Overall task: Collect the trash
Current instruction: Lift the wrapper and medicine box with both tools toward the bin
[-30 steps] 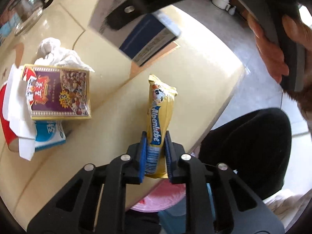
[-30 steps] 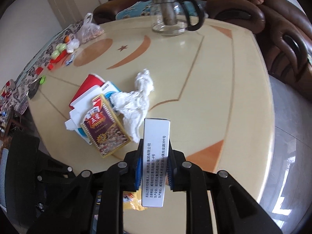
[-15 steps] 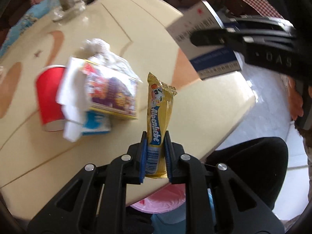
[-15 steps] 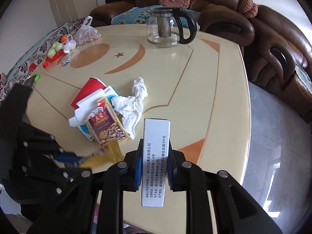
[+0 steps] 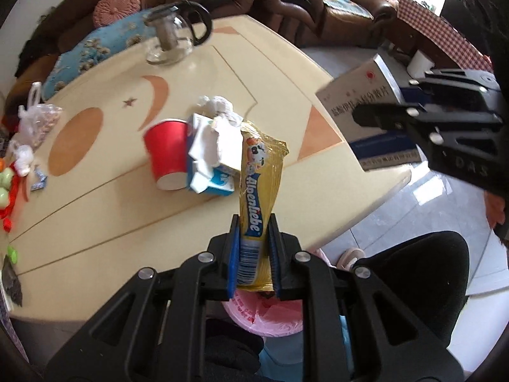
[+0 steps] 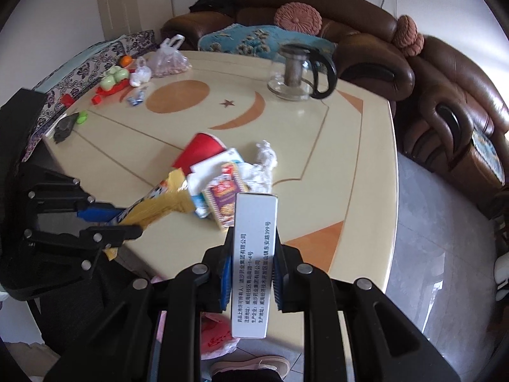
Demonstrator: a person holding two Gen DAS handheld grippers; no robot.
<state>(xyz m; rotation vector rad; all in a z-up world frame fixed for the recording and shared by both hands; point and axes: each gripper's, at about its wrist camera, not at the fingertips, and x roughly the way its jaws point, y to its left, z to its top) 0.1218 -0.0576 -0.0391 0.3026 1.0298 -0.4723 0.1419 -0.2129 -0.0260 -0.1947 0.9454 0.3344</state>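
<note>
Both tools loaded. Left tool (image 5: 253, 254) clenched on the yellow candy wrapper (image 5: 259, 175), held clear above the tabletop (image 5: 111, 210). Right tool (image 6: 251, 270) clenched on the white medicine box (image 6: 254, 254), also clear of the surface, over the near edge.

Progress, my read: two pieces picked, none binned yet. Pink-lined bin (image 5: 264, 315) sits low, just off the near tabletop edge, below both tools.

Left on the tabletop, mid: red paper cup (image 5: 167, 156) on its side, blue-white carton (image 5: 216, 181), purple snack box (image 6: 226, 197), crumpled tissue (image 6: 265, 159), all touching in one heap.

Room: the tools are near each other, so drop one at a time. Glass teapot (image 6: 296, 73) sits far back, well apart. Small clutter far left, not in the way.
</note>
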